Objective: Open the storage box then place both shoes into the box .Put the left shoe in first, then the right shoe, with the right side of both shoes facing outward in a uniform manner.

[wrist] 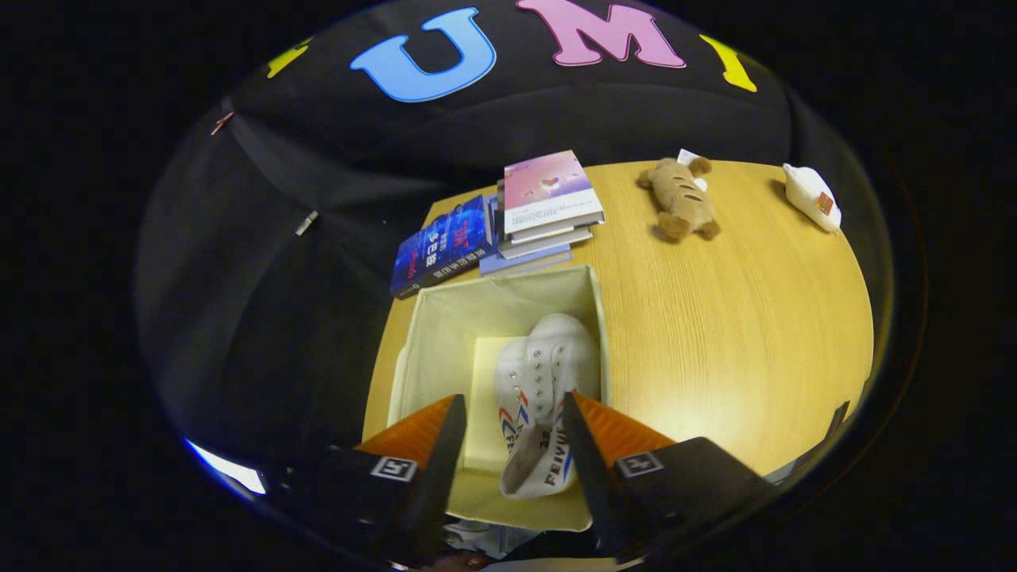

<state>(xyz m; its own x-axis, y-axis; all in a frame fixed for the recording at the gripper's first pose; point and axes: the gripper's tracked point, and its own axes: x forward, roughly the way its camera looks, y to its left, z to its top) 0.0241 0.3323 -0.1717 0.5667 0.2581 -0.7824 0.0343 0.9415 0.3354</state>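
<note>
The storage box, a pale cream fabric cube with its top open, sits on the wooden table at the table's near left part, directly below and ahead of the gripper. Inside it lies 1 white canvas sneaker, resting on a lighter square panel on the box floor and lying against the box's right wall. The shoe's toe points away, toward the far wall of the box, and its heel opening faces back toward the fingers. A row of metal eyelets runs along its upper, and red and blue stripes mark its side near the heel.

The gripper hangs over the near half of the box with its 2 fingers spread apart and nothing clamped between them. The left finger is over the bare floor panel, clear of the shoe. The right finger overlaps the shoe's right edge near the heel; whether it touches the shoe cannot be told from this angle.

Beyond the box, a stack of books rests at the table's far edge, just behind the box's far wall, topped by 1 with a pink and white cover. A dark blue book lies flat just left of the stack, partly overhanging the table edge. Further right on the table, well apart from the box, lies a brown plush toy, and past it, near the far right edge, a small white object with a red mark on it
</note>
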